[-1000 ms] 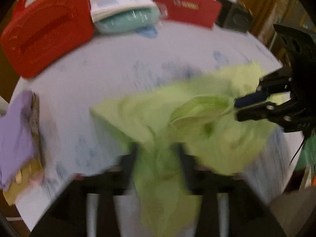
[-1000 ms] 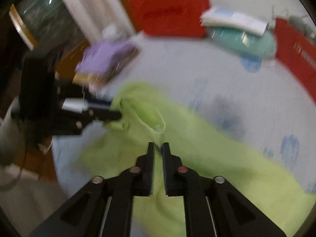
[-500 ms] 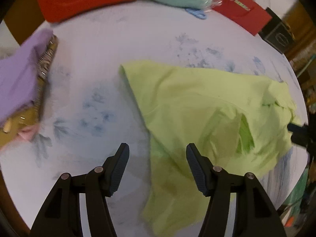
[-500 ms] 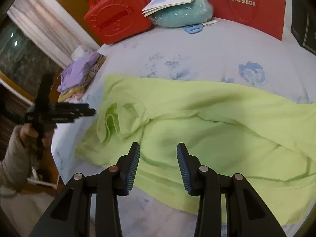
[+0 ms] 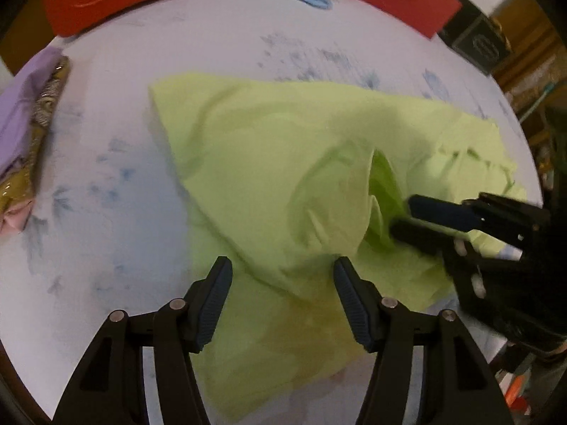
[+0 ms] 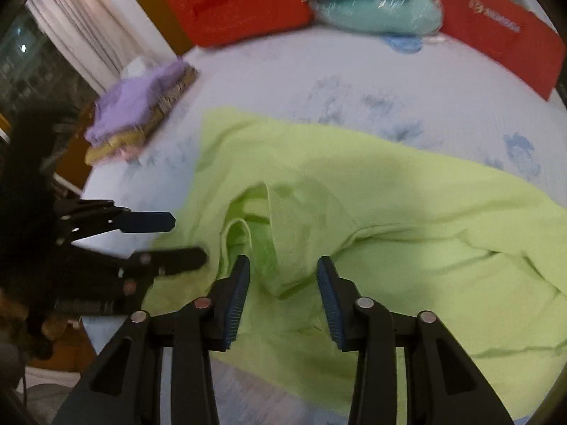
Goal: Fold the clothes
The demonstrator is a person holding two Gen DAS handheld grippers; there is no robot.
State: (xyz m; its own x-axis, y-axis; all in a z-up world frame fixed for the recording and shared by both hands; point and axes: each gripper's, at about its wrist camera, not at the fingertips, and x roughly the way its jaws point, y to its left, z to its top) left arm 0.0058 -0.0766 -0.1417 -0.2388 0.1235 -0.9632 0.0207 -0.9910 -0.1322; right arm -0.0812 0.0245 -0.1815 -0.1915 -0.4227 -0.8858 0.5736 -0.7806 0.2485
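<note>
Both grippers, clamped on the green shirt (image 5: 283,163) a second ago, now hover with jaws spread and empty over its crumpled near end; the left gripper (image 5: 281,276) and right gripper (image 6: 283,272) flank the raised collar fold. Released, the shirt lies rumpled across the table (image 5: 117,81) towards its near edge, apparently awaiting a fresh grasp before folding

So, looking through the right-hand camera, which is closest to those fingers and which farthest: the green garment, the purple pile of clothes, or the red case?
1. Green garment: right under the right gripper, a raised fold between its open fingers.
2. Purple pile of clothes: farther out on the left, near the table's edge.
3. Red case: farthest, at the back of the table, left of centre.
</note>
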